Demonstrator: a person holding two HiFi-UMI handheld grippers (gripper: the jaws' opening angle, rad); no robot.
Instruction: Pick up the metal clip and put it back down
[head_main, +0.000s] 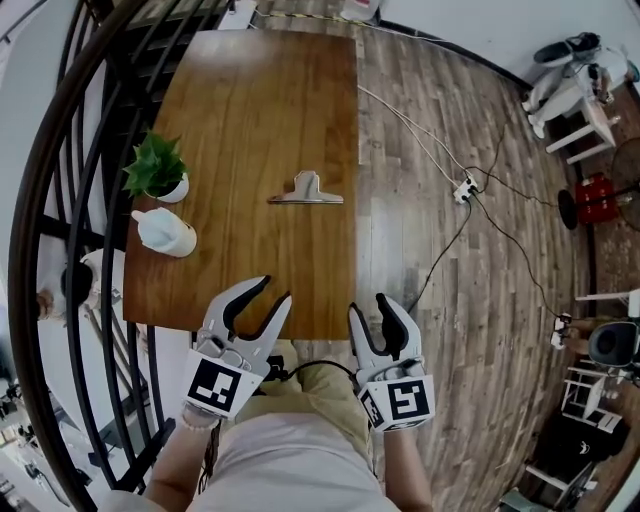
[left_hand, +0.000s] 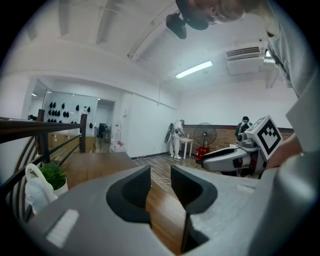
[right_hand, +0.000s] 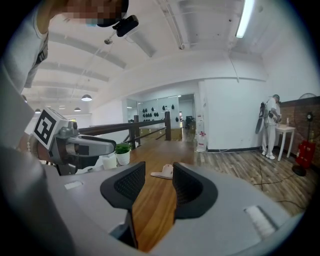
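**Metal clip (head_main: 306, 189) lying on table; both tongs open, holding nothing**

1. Floor (head_main: 470, 300): wood planks, to the right of the table and beyond it.
2. Table (head_main: 250, 90): long brown wooden top, running away from the person.
3. Railing (head_main: 60, 180): dark curved bars along the table's left side.
4. Left gripper (head_main: 272, 292): low over the table's near end, tips pointing up the table. Its 2 jaws stand apart. In the left gripper view only table top and floor show in the gap.
5. Right gripper (head_main: 370, 305): at the table's near right corner, mostly over the floor, roughly level with the left one. Its 2 jaws are apart with nothing between the pads. In the right gripper view the clip shows through the gap, far beyond the tips.
6. White container (head_main: 165, 232): near the left edge of the table.
7. Potted plant (head_main: 157, 168): just beyond the container, green leaves in a white pot.
8. Clip: flat on the table about midway along it, right of centre. The long bar faces the person and the handle points away. It is well ahead of both grippers and touches neither.
9. Power strip (head_main: 463, 188): on the floor to the right, cables running from it.
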